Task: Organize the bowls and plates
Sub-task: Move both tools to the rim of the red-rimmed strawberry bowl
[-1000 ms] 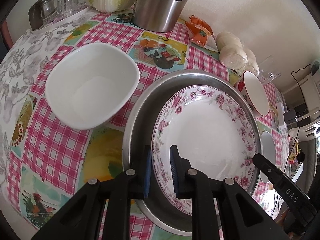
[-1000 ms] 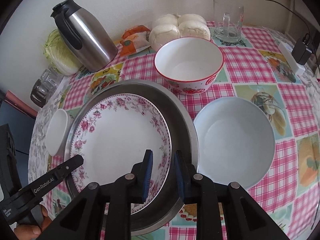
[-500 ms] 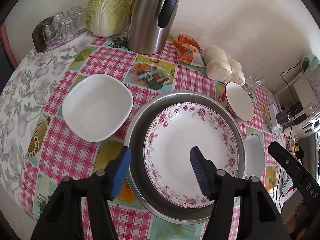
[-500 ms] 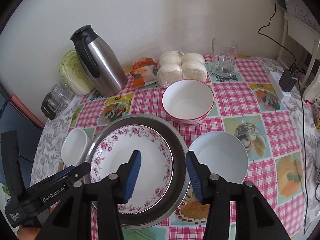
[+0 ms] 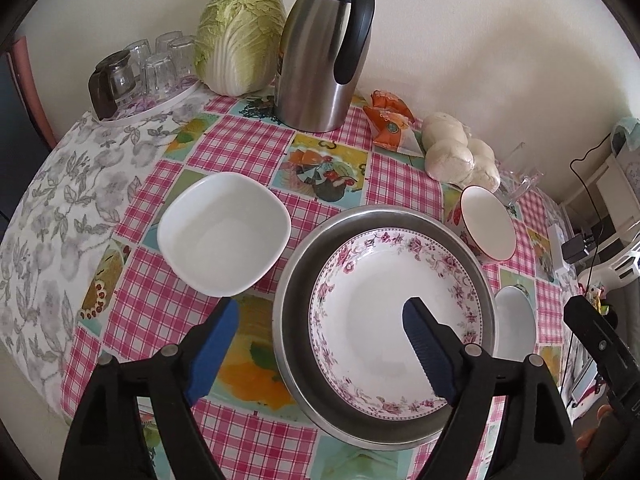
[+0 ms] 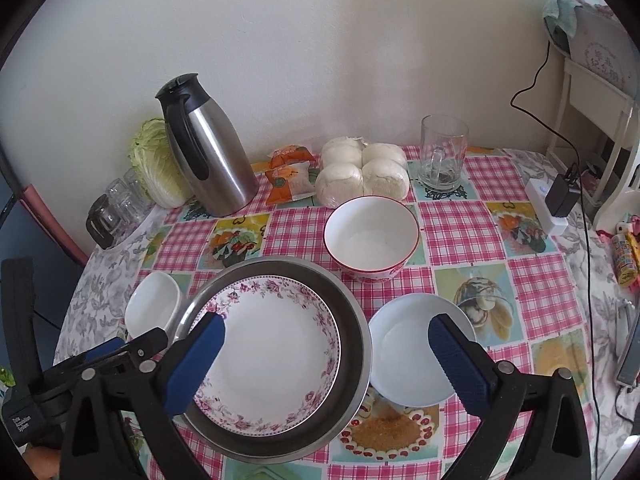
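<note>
Your left gripper (image 5: 320,332) and right gripper (image 6: 326,338) both hang above the table with jaws opening, spread wide and nothing between the pads. Small white lettering on the left gripper's body in the right wrist view is too blurred to read. The floral plate (image 6: 270,360) lies inside the steel pan (image 6: 352,344) near the table's front edge; a square white bowl (image 5: 224,232) sits left of it, a red-rimmed bowl (image 6: 370,236) behind, a pale round bowl (image 6: 412,360) to its right. The tablecloth (image 6: 456,224) is pink gingham with fruit panels. A thermos (image 6: 208,148), cabbage (image 5: 240,36), buns (image 6: 360,176) and glass mug (image 6: 442,156) stand by the cream wall.
</note>
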Demonstrator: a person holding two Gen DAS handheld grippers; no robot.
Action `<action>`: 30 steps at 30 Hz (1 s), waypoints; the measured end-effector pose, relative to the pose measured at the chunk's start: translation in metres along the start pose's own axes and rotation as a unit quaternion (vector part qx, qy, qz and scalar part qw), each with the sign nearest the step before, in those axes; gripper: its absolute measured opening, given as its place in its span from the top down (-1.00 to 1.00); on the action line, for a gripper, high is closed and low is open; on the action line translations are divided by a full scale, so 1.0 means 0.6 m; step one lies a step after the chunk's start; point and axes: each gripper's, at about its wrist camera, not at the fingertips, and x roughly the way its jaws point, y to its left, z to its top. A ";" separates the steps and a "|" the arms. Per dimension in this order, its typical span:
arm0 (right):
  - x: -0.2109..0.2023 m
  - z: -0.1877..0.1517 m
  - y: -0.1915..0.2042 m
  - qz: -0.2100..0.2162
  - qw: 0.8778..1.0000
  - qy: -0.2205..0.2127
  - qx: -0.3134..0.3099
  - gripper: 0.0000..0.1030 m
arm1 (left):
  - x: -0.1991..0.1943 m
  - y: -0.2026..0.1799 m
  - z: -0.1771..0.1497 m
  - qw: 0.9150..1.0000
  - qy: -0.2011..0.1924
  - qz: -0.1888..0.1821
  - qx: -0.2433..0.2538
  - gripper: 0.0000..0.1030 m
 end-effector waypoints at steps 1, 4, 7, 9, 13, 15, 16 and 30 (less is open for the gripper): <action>0.001 0.000 0.000 -0.001 1.000 0.000 0.000 -1.00 | 0.000 -0.001 0.001 1.000 -0.001 0.001 0.000 -0.65; 0.002 0.001 0.000 -0.003 1.000 -0.002 -0.001 -1.00 | -0.001 -0.004 0.005 1.000 -0.008 0.008 0.003 -0.65; 0.004 0.003 0.000 -0.004 1.000 -0.003 -0.004 -1.00 | -0.003 -0.009 0.009 1.000 -0.017 0.010 0.008 -0.77; 0.008 0.004 -0.002 -0.005 1.000 -0.003 -0.005 -1.00 | -0.005 -0.012 0.013 1.000 -0.024 0.016 0.010 -0.86; 0.014 0.005 -0.006 -0.004 1.000 -0.004 -0.002 -1.00 | -0.006 -0.018 0.018 0.999 -0.038 0.022 0.015 -0.86; 0.016 0.006 -0.008 -0.004 1.000 -0.007 -0.001 -1.00 | -0.007 -0.020 0.022 0.999 -0.045 0.025 0.017 -0.86; 0.016 0.006 -0.010 -0.004 1.000 -0.009 -0.002 -1.00 | -0.007 -0.020 0.024 0.998 -0.049 0.027 0.017 -0.86; 0.036 0.027 -0.056 -0.002 0.998 -0.055 0.032 -1.00 | 0.003 -0.051 0.047 0.986 -0.150 0.058 0.055 -0.86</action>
